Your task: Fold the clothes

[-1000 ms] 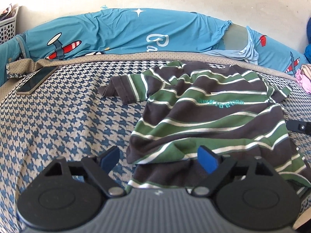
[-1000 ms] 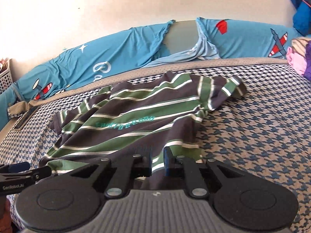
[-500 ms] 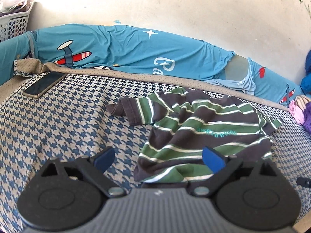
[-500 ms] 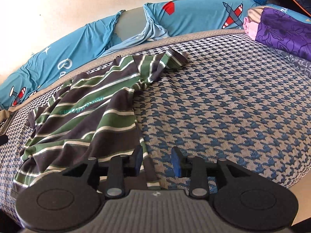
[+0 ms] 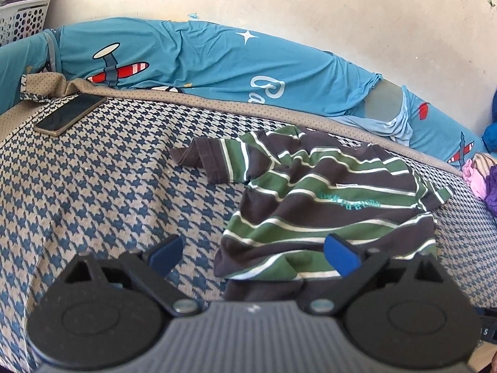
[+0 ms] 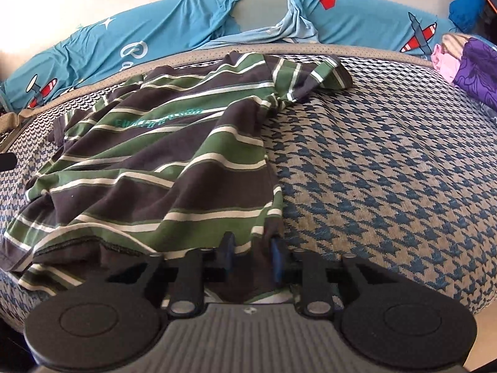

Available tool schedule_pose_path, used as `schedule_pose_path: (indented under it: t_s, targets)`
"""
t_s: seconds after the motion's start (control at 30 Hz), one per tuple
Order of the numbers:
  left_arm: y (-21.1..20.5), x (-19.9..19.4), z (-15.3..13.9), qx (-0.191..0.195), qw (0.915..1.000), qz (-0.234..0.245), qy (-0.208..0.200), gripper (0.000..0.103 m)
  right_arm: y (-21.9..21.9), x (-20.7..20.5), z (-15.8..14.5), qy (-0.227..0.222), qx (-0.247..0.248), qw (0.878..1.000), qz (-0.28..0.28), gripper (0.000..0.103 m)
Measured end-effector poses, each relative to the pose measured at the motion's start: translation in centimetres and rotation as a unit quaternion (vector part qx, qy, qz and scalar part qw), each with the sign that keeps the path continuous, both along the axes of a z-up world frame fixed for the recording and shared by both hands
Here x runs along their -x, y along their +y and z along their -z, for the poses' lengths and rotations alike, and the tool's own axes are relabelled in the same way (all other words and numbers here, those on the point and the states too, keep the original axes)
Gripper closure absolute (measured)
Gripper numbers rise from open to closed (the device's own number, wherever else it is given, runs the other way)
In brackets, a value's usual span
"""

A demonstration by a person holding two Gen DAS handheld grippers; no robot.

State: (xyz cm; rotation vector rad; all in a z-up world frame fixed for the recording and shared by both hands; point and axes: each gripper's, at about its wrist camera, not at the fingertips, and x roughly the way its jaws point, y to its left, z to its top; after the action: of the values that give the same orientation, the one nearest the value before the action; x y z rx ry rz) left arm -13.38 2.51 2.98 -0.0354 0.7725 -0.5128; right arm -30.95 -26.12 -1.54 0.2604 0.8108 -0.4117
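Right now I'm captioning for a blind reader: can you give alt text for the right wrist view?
The right claw has just closed on the near hem of a rumpled green, brown and white striped shirt that lies on a blue houndstooth bed cover. Behind are blue aeroplane-print pillows and, far right, purple and pink clothes.

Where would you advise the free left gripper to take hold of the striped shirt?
Probably the near hem corner of the striped shirt, just ahead of the open left gripper, approached from the bed's near edge. That corner lies bunched and raised, and the right gripper already pinches the opposite hem corner.
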Motion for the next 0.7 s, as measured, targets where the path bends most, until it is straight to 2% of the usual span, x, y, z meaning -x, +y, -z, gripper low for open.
schedule_pose_path:
  t_s: [0.13, 0.23, 0.37, 0.53, 0.6, 0.67, 0.7]
  targets:
    - [0.1, 0.1, -0.5, 0.000, 0.9998, -0.008, -0.017, 0.005, -0.7, 0.6, -0.7, -0.024, -0.008, 0.999, 0.022, 0.097]
    - [0.7, 0.2, -1.2, 0.003, 0.9991, -0.021, -0.036, 0.002, -1.6, 1.9, -2.3, -0.054, 0.018, 0.996, 0.061, 0.097]
    - [0.7, 0.5, -1.4, -0.014, 0.9988, -0.022, -0.042, 0.001, -3.1, 3.7, -3.7, -0.054, 0.044, 0.990, 0.126, 0.097]
    - [0.2, 1.2, -1.0, -0.032, 0.9989, -0.005, -0.034, 0.001, -3.7, 4.5, -2.7, -0.019, 0.022, 0.988, 0.150, 0.097]
    - [-0.1, 1.6, -0.8, -0.043, 0.9984, 0.000, -0.038, 0.001, -3.7, 4.9, -3.1, -0.033, 0.020, 0.987, 0.158, 0.093]
    - [-0.4, 1.8, -0.8, -0.050, 0.9979, 0.002, -0.041, 0.000, -3.7, 5.4, -3.7, -0.053, 0.021, 0.984, 0.166, 0.081]
    - [-0.5, 1.9, -0.7, -0.052, 0.9978, 0.002, -0.040, 0.000, -3.8, 5.5, -4.0, -0.063, 0.019, 0.984, 0.164, 0.079]
